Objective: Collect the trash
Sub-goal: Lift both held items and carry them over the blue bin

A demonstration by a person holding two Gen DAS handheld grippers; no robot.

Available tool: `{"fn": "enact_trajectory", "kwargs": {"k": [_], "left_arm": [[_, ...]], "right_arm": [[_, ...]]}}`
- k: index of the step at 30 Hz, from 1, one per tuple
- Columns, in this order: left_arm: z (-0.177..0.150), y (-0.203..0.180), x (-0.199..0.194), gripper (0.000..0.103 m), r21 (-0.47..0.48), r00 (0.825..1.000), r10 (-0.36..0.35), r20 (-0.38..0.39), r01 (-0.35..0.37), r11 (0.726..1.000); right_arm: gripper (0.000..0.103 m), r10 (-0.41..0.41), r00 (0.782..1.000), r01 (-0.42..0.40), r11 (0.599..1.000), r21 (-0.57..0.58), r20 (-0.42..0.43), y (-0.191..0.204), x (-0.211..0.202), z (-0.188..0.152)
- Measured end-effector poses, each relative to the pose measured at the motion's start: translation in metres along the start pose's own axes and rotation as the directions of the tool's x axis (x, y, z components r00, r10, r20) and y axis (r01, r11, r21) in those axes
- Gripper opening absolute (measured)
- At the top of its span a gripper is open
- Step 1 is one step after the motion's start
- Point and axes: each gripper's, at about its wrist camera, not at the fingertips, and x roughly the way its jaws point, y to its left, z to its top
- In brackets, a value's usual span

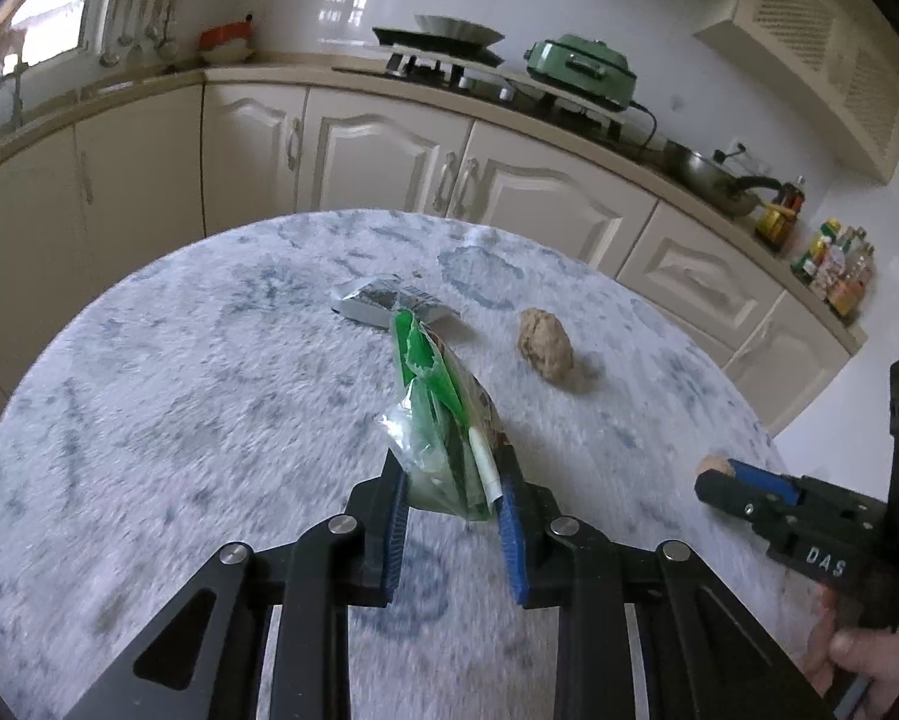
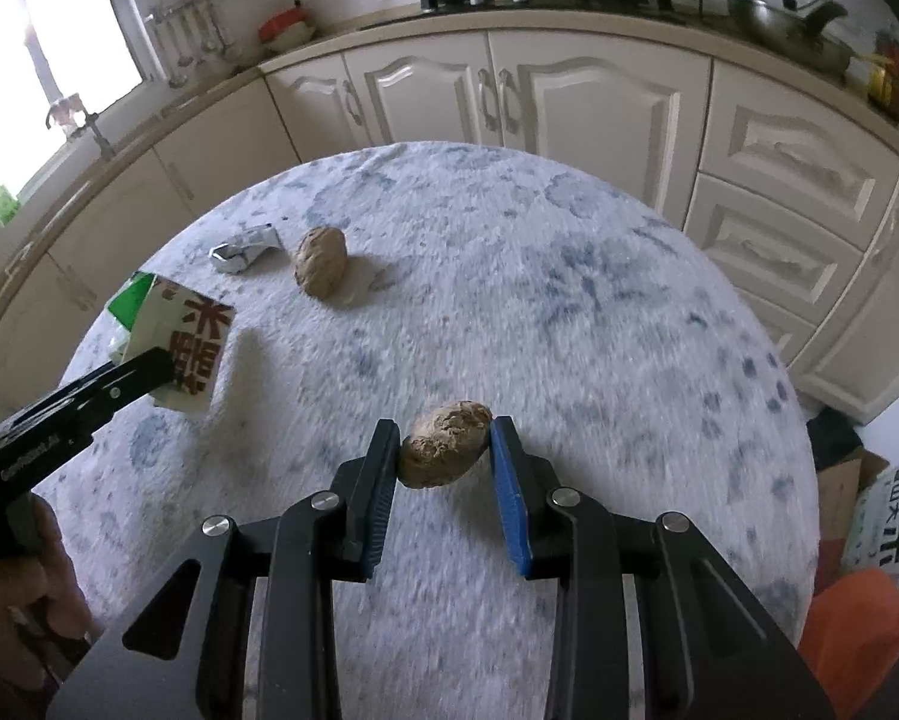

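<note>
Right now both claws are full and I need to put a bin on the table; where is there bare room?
Free: the round grey-patterned tablecloth right of the brown crumpled paper ball. Crowded: the far left, around the silver foil wrapper.

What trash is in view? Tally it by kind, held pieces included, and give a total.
Brown crumpled lumps: 2, one on the table, one in the right gripper.
Green-and-white snack wrapper: 1, in the left gripper.
Silver foil wrapper: 1, on the table.
Total: 4
</note>
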Motion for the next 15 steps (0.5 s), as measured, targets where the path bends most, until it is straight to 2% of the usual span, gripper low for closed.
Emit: {"fn": "enact_trajectory", "kwargs": {"k": [7,15], "left_arm": [[-0.014,-0.022,-0.046,0.022,0.068,0.999,0.0,0.052,-0.004,0.998],[-0.017,-0.064,-0.101,0.022,0.142,0.99,-0.075,0.123,0.057,0.988]], "right_arm": [[0.031,0.002,0.999,-0.002,1.0,0.011,0.045,-0.002,-0.033,-0.011],[0.031,-0.003,0.991,-0.001,1.0,0.029,0.137,-0.012,-0.09,-0.015]]}}
